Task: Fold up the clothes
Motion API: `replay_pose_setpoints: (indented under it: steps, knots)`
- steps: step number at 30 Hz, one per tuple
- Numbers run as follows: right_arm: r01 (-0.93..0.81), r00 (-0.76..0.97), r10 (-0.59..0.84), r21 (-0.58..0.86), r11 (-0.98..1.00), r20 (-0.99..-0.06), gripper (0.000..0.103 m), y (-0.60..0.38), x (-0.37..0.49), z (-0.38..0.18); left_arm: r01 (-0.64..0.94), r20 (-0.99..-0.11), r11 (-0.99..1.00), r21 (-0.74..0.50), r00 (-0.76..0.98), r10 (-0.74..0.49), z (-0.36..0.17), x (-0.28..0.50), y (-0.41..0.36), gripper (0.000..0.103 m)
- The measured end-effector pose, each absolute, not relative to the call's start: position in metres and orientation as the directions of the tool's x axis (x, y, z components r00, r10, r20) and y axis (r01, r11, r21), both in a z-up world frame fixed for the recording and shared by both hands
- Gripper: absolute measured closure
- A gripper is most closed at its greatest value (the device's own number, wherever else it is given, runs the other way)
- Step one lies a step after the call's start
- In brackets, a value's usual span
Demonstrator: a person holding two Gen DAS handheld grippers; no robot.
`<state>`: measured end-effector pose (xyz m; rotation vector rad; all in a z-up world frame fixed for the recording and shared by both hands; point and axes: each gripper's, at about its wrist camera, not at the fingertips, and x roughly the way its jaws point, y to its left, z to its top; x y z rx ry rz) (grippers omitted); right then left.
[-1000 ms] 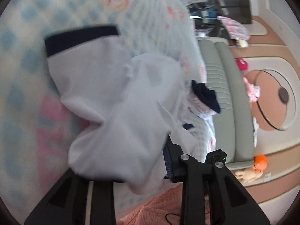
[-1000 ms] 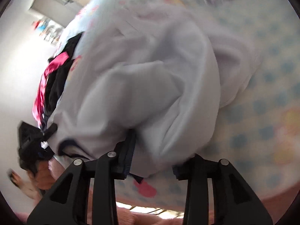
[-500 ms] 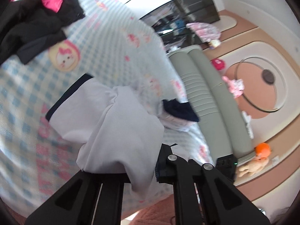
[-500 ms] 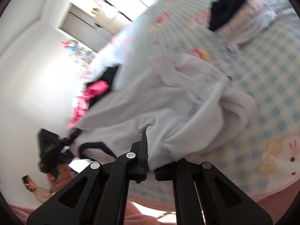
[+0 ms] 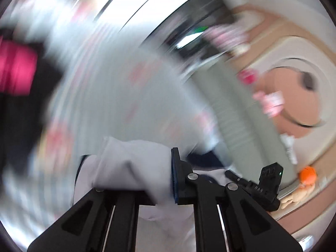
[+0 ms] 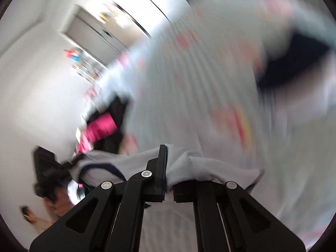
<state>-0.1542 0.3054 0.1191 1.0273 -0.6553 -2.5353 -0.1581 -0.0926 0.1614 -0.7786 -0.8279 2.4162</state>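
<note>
A white garment with navy trim (image 5: 130, 168) hangs bunched across my left gripper (image 5: 166, 187), whose jaws are shut on a fold of it. In the right wrist view the same white garment (image 6: 189, 166) drapes over my right gripper (image 6: 168, 187), which is pinched shut on its edge; a navy-trimmed opening (image 6: 98, 168) sags to the left. Both views are heavily blurred. The garment is lifted above the checked blue-and-white bedspread (image 5: 117, 96).
A pile of black and pink clothes (image 5: 19, 71) lies at the left of the bed, also as clothes pile (image 6: 103, 126). A dark folded item (image 6: 289, 63) rests on the bedspread (image 6: 199, 73). A grey-green bench (image 5: 235, 126), round rug (image 5: 294, 105) and orange toy (image 5: 307, 174) are on the floor side.
Both grippers closed on the white garment and rose steeply with it off the bed. The views swung upward toward the room and are now motion-blurred.
</note>
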Motion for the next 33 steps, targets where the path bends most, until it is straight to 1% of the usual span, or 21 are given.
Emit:
replay_pose_setpoints:
  steps: [2,4,5,7,8,10,11,15,16,17,18,19,21,24,25,26,27,28,30,33]
  knots:
    - [0.211,-0.791,-0.434,0.474,-0.855,-0.431,0.100,0.304,-0.139,0.197,-0.337,-0.234,-0.743,-0.578,-0.804,0.547,0.235,-0.139,-0.089,0.094]
    - [0.268,-0.854,-0.420,0.432,-0.861,-0.308,0.100,0.305,-0.115,0.255,-0.375,-0.160,-0.768,-0.520,-0.840,0.519,0.281,-0.117,-0.088,0.094]
    - [0.287,-0.869,-0.419,0.420,-0.861,-0.265,0.100,0.305,-0.105,0.274,-0.377,-0.146,-0.771,-0.514,-0.847,0.512,0.288,-0.109,-0.089,0.094]
    - [0.302,-0.863,-0.437,0.435,-0.848,-0.252,0.100,0.305,-0.095,0.271,-0.369,-0.142,-0.770,-0.521,-0.852,0.504,0.281,-0.094,-0.094,0.094]
    - [0.308,-0.858,-0.447,0.446,-0.841,-0.251,0.100,0.304,-0.091,0.266,-0.352,-0.171,-0.767,-0.537,-0.845,0.507,0.263,-0.091,-0.096,0.094]
    - [0.272,-0.832,-0.452,0.473,-0.838,-0.322,0.099,0.299,-0.092,0.228,-0.312,-0.234,-0.762,-0.567,-0.826,0.512,0.226,-0.084,-0.100,0.094]
    - [0.242,-0.814,-0.448,0.485,-0.840,-0.370,0.099,0.298,-0.092,0.202,-0.273,-0.295,-0.762,-0.587,-0.805,0.515,0.195,-0.083,-0.102,0.094]
    - [0.072,-0.681,-0.415,0.508,-0.858,-0.603,0.099,0.299,-0.086,0.056,-0.081,-0.545,-0.767,-0.636,-0.657,0.521,0.059,-0.086,-0.103,0.094]
    - [0.011,-0.628,-0.402,0.509,-0.861,-0.666,0.099,0.298,-0.087,0.013,-0.007,-0.609,-0.768,-0.641,-0.605,0.513,0.020,-0.087,-0.104,0.094]
    - [-0.049,-0.572,-0.394,0.509,-0.859,-0.719,0.099,0.298,-0.085,-0.026,0.068,-0.667,-0.767,-0.638,-0.546,0.507,-0.018,-0.089,-0.104,0.097]
    - [-0.108,-0.512,-0.390,0.508,-0.855,-0.765,0.099,0.299,-0.082,-0.062,0.135,-0.715,-0.765,-0.629,-0.487,0.502,-0.054,-0.090,-0.105,0.097]
    - [-0.147,-0.464,-0.393,0.507,-0.850,-0.794,0.099,0.299,-0.078,-0.090,0.164,-0.731,-0.760,-0.628,-0.460,0.505,-0.074,-0.087,-0.105,0.097]
    - [-0.186,-0.420,-0.384,0.492,-0.850,-0.822,0.097,0.301,-0.067,-0.120,0.219,-0.756,-0.749,-0.625,-0.407,0.512,-0.113,-0.080,-0.107,0.096]
    - [-0.209,-0.422,-0.378,0.494,-0.844,-0.824,0.094,0.308,-0.054,-0.128,0.245,-0.721,-0.699,-0.671,-0.432,0.541,-0.121,-0.067,-0.114,0.074]
    - [-0.212,-0.429,-0.387,0.507,-0.836,-0.817,0.093,0.311,-0.054,-0.126,0.237,-0.697,-0.676,-0.697,-0.443,0.564,-0.122,-0.063,-0.113,0.063]
    - [-0.213,-0.434,-0.394,0.517,-0.829,-0.810,0.088,0.312,-0.052,-0.125,0.229,-0.672,-0.653,-0.722,-0.454,0.585,-0.123,-0.059,-0.112,0.061]
    - [-0.207,-0.438,-0.405,0.528,-0.824,-0.803,0.081,0.312,-0.049,-0.124,0.218,-0.647,-0.630,-0.745,-0.464,0.605,-0.124,-0.055,-0.111,0.061]
    - [-0.189,-0.432,-0.419,0.535,-0.823,-0.798,0.078,0.308,-0.047,-0.124,0.201,-0.629,-0.620,-0.759,-0.471,0.618,-0.127,-0.053,-0.106,0.061]
    - [-0.145,-0.410,-0.452,0.545,-0.825,-0.792,0.077,0.296,-0.044,-0.125,0.171,-0.620,-0.628,-0.760,-0.484,0.618,-0.125,-0.051,-0.099,0.061]
    - [-0.100,-0.373,-0.465,0.533,-0.840,-0.803,0.077,0.275,-0.047,-0.129,0.157,-0.659,-0.682,-0.714,-0.478,0.581,-0.126,-0.053,-0.085,0.061]
